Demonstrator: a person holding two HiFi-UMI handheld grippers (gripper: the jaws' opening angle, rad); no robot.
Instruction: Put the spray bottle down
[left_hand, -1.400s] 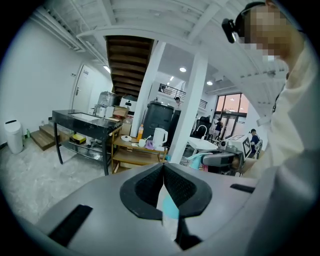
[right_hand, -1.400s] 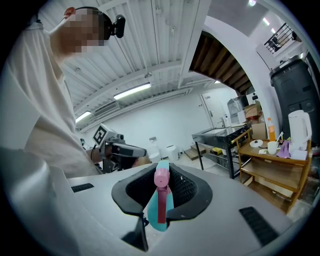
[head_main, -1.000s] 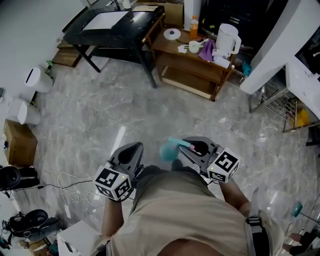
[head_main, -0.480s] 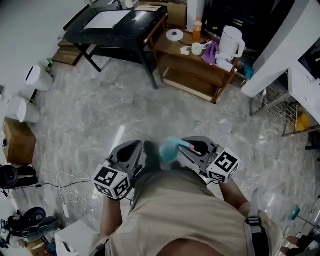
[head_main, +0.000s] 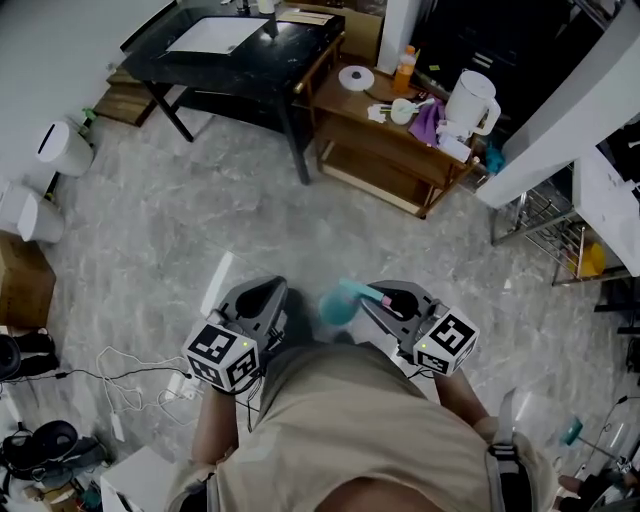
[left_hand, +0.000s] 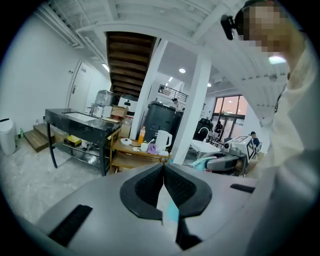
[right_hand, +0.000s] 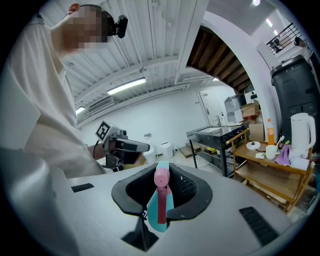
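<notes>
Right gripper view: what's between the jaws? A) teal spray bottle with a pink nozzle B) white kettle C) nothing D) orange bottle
A: the right gripper has its jaws closed on the teal spray bottle, whose pink nozzle sticks up between the pads.

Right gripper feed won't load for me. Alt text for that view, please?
The right gripper is shut on a teal spray bottle whose pink nozzle faces the camera. Behind it the left gripper shows at left; a wooden side table with a white kettle and an orange bottle stands at right.
</notes>
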